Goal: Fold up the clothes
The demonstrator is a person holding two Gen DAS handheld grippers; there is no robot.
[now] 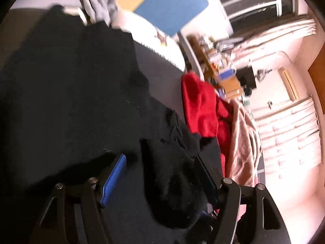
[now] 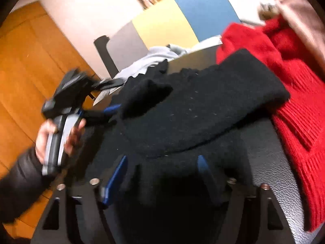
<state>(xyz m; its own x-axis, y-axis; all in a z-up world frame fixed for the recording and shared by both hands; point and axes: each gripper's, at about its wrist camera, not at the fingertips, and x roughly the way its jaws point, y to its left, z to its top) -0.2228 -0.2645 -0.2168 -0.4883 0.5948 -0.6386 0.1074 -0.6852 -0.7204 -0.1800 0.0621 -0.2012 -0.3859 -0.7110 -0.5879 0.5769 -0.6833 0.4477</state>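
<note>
A black knit garment (image 1: 67,85) lies spread on the dark grey table (image 1: 160,65). In the left wrist view my left gripper (image 1: 160,162) is open over its edge. A bunched fold of the black cloth sits between the jaws, and the blue left pad (image 1: 113,177) stands apart from it. In the right wrist view the black garment (image 2: 203,105) lies folded over itself. My right gripper (image 2: 162,158) is open low over its near part, with both blue pads (image 2: 116,174) bare. The left gripper (image 2: 105,111) shows blurred at the garment's left edge, held by a hand (image 2: 44,138).
A red sweater (image 2: 284,65) lies against the black garment's right side, with a pinkish-beige garment (image 1: 241,142) beyond it. A light grey garment (image 2: 150,59) lies at the table's far end. Yellow and blue panels (image 2: 182,16) stand behind it. Wooden floor (image 2: 30,61) lies past the left edge.
</note>
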